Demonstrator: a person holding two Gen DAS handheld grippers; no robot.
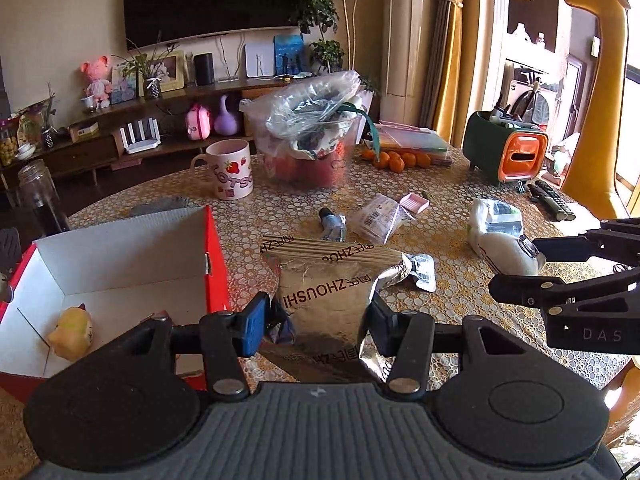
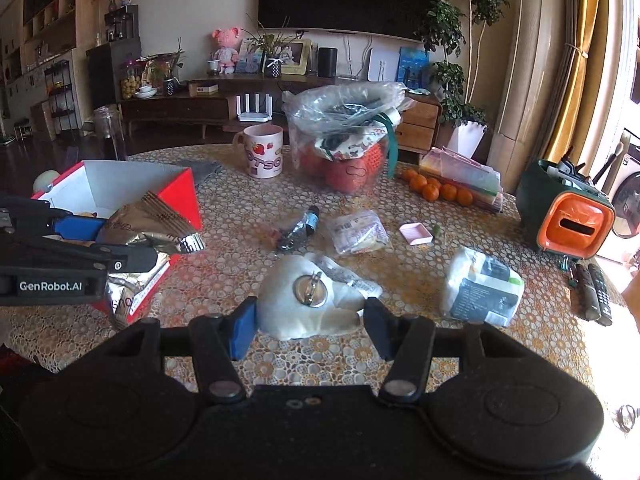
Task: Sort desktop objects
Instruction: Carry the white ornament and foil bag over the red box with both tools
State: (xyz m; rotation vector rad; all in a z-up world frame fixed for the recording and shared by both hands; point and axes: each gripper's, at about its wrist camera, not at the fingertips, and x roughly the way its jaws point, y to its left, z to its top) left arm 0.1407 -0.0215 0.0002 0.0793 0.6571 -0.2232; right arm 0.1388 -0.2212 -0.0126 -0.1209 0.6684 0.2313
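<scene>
The left hand-held gripper (image 1: 318, 326) is squeezing the crumpled end of a silver foil bag (image 1: 332, 292), pads pressed into both sides, jaws partly closed around it. The bag is hanging above the counter (image 1: 440, 304) just beside the red box (image 1: 120, 256), whose white inside already holds a small yellow toy (image 1: 72, 332). To do this step well, the bag should probably be carried fully over the box's open top before the jaws let go, low enough that the stiff foil drops inside rather than catching on the red wall and sliding back out.

The right hand-held gripper (image 2: 310, 330) is holding a white pouch (image 2: 308, 304) with a round metal disc on it; the blue pad is touching one side, and the other pad is meeting the pouch's far edge, jaws about half open. This grip looks light, so a slow carry seems wise.

Farther out, loose things are waiting on the counter: a small dark bottle (image 2: 300, 228), a clear packet (image 2: 358, 232), a pink tray (image 2: 416, 233) and a white packet (image 2: 480, 292). Beyond them are standing a strawberry mug (image 1: 228, 168) and a clear tub (image 1: 312, 136) stuffed with plastic.

The left wrist view is showing the box's floor and the toy, which the right wrist view is hiding behind the left tool. The right wrist view is showing the foil bag from the side, its far end over the box's near corner, and the disc on the pouch.
</scene>
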